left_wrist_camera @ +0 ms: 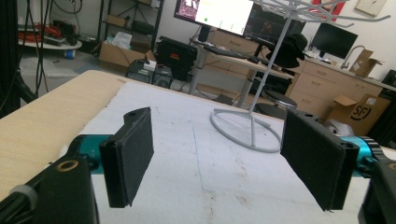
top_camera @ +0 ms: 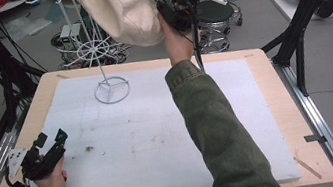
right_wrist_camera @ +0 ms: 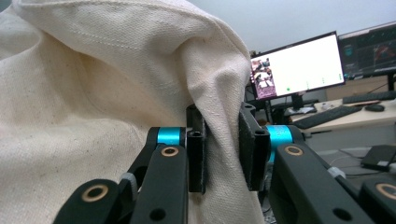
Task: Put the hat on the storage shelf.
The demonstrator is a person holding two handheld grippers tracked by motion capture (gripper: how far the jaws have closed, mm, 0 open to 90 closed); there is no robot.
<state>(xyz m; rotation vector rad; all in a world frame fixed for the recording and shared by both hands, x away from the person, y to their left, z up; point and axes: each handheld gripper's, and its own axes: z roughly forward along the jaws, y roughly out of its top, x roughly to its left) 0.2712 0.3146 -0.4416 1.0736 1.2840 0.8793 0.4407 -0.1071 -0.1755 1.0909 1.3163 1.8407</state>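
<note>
Cloth first: in the high view your right claw (top_camera: 166, 3) is raised beyond the far edge of the desk (top_camera: 261, 66), clamped on the side of a cream canvas bag (top_camera: 123, 9) that hangs in the air beside the upper tiers of the white wire rack (top_camera: 96, 49), whose ring base stands on the white mat (top_camera: 161, 140). Your left claw (top_camera: 49, 140) rests low at the near left corner of the mat, well apart from both. To hang the bag well, you probably need to lift it until a strap or its open mouth clears a rack arm, then lower it over that arm without nudging the light rack. In the left gripper view, the left claw stands wide with nothing between its pads (left_wrist_camera: 133, 154), looking along the mat toward the rack's base ring (left_wrist_camera: 245, 130); you could bring it up to steady the pole or spread the fabric. In the right gripper view, the right claw (right_wrist_camera: 223, 149) is pinched narrow on a thick fold of the bag (right_wrist_camera: 93, 93); keep that pinch firm, since the heavy cloth may slip while you swing it over.
</note>
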